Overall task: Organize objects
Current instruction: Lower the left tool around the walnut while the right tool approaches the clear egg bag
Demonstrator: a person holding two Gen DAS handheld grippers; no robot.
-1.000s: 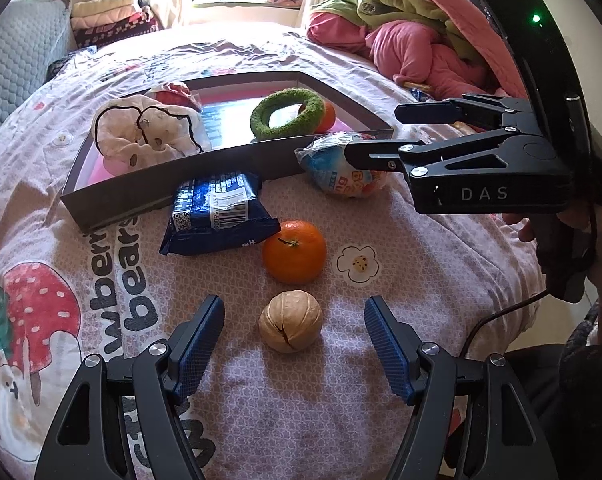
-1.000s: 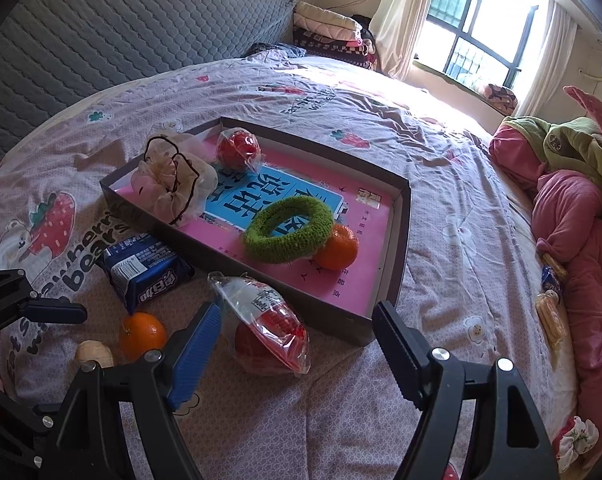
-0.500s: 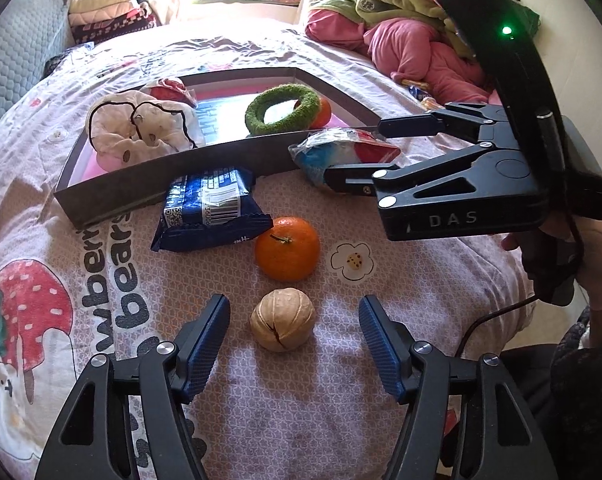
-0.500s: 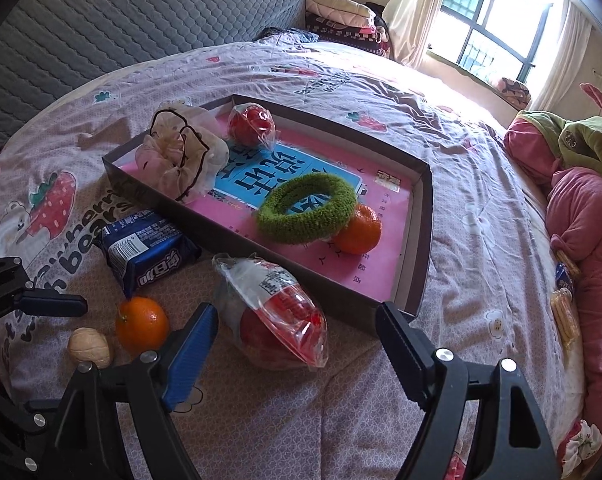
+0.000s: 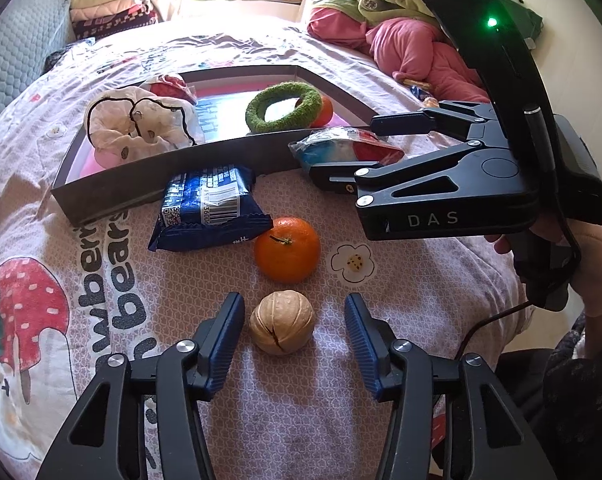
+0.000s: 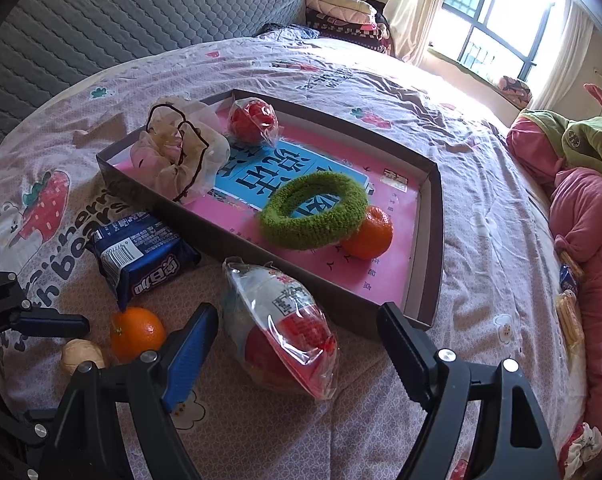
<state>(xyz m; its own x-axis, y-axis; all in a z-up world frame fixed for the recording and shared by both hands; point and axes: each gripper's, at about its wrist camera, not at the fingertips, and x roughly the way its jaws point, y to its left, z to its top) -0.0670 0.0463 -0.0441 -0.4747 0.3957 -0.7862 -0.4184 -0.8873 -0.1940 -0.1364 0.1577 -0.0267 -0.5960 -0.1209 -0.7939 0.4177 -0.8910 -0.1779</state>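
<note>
A walnut [image 5: 281,328] lies on the bedspread between the open fingers of my left gripper [image 5: 295,316], untouched. Just beyond it are an orange [image 5: 287,250] and a blue snack packet [image 5: 209,208]. My right gripper [image 6: 299,334] is open around a bagged red apple [image 6: 285,334] in front of the tray [image 6: 429,280]. The right gripper also shows in the left wrist view [image 5: 343,148]. The tray holds a green ring [image 6: 315,210], a second orange [image 6: 369,234], a white scrunchie [image 6: 177,158] and another bagged apple [image 6: 253,118].
The bedspread [image 5: 81,288] is pink with strawberry prints. Pink and green bedding [image 6: 581,184] is piled at the right. A grey padded headboard [image 6: 121,12] runs along the far left. Small snack packets [image 6: 569,304] lie near the pile.
Both grippers have moved forward and lower. The walnut now sits between the left fingers, and the bagged apple sits deeper between the right fingers.
</note>
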